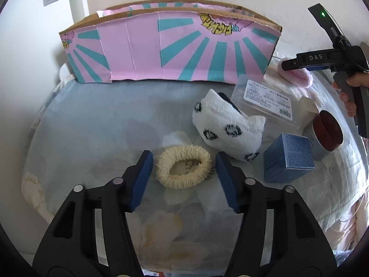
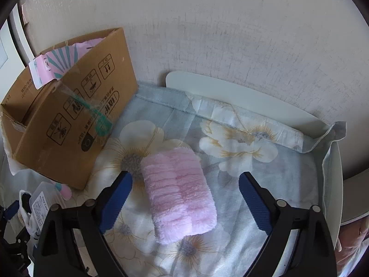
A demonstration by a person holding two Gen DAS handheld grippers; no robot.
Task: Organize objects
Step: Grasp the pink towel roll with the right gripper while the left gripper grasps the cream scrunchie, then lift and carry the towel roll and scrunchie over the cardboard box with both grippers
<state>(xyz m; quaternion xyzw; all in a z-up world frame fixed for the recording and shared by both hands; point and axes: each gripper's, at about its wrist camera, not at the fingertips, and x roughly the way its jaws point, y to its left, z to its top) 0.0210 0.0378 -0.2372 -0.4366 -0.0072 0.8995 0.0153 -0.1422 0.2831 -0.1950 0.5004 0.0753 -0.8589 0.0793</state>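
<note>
Left wrist view: our left gripper [image 1: 184,180] brackets a cream scrunchie [image 1: 183,169], jaws open, not yet pressing; right gripper [image 2: 184,204] straddles a pink towel [image 2: 180,196], jaws wide, ready for boxing.

Bed with a flowered sheet [image 1: 92,127]

On it lie a cardboard box [image 1: 170,53], scrunchie [image 1: 183,169], sock [image 1: 227,127], blue box [image 1: 288,160], plastic case [image 1: 265,101], jar [image 1: 327,132] and pink cloth [image 2: 180,196].

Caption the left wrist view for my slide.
Left gripper straddles a cream ribbed scrunchie on the floral bedsheet, pads not yet touching, before a pink-and-teal cardboard box.
</note>
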